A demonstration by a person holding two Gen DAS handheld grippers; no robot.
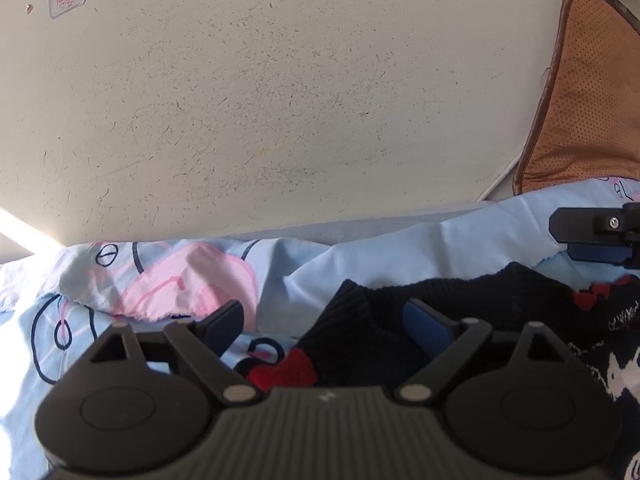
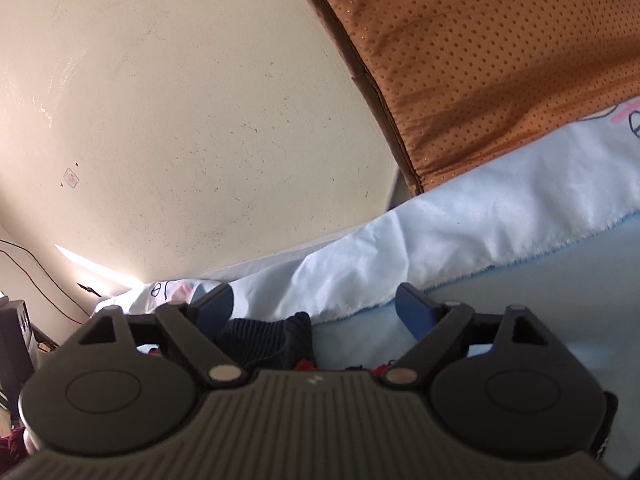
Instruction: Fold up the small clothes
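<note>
A small black knit sweater (image 1: 472, 304) with red and white patterns lies on a light blue bed sheet (image 1: 384, 252). My left gripper (image 1: 324, 324) is open, low over the sweater's ribbed sleeve and red patch, holding nothing. My right gripper (image 2: 316, 308) is open; the sweater's ribbed edge (image 2: 264, 340) shows between its fingers, close below. The right gripper's fingers also show in the left wrist view (image 1: 596, 236), above the sweater's right side.
A cream wall (image 1: 280, 100) stands right behind the bed. An orange perforated cushion (image 2: 500, 60) leans against it at the right. A pink printed fold of sheet (image 1: 180, 284) lies bunched at the left. Cables and dark objects (image 2: 16, 332) sit at the far left.
</note>
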